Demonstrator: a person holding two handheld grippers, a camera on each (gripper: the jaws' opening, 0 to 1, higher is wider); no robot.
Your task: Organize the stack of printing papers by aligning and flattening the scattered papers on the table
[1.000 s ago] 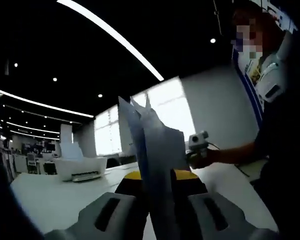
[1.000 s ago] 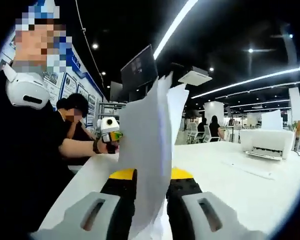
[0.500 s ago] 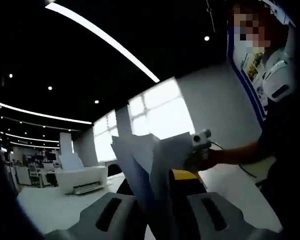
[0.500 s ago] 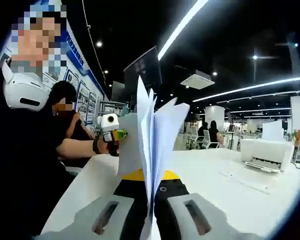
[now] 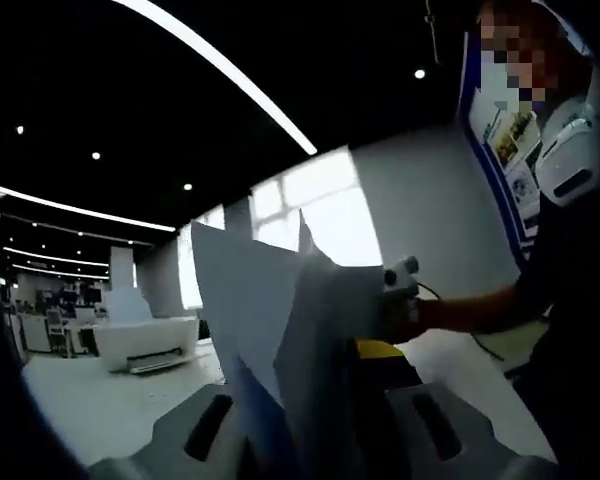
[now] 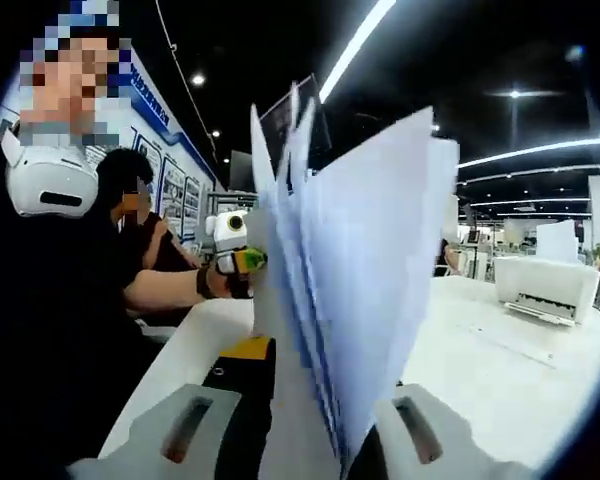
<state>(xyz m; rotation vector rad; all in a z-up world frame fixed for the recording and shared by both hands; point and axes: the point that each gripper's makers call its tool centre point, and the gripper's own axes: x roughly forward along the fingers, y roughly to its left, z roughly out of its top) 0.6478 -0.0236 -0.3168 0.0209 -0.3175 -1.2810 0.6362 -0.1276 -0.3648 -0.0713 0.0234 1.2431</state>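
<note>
A stack of white printing papers (image 5: 280, 340) stands on edge between the jaws of my left gripper (image 5: 315, 440), which is shut on it; the sheets are uneven at the top. In the right gripper view the same papers (image 6: 360, 290) fan out wide and rise between the jaws of my right gripper (image 6: 305, 440), shut on them. The right gripper (image 5: 400, 290) shows behind the sheets in the left gripper view, held in a hand. Past the paper's left edge in the right gripper view, the left gripper (image 6: 230, 250) faces me. The paper hides my right jaw tips.
A white table (image 6: 500, 370) runs under both grippers. A white printer (image 6: 545, 285) sits on it at the far side, also seen as the printer (image 5: 145, 340) in the left gripper view. The person's dark sleeve and body (image 6: 50, 330) stand close by.
The sheets have fanned out wider and taller in the right gripper view. In the left gripper view they stand higher and spread further left than half a second ago.
</note>
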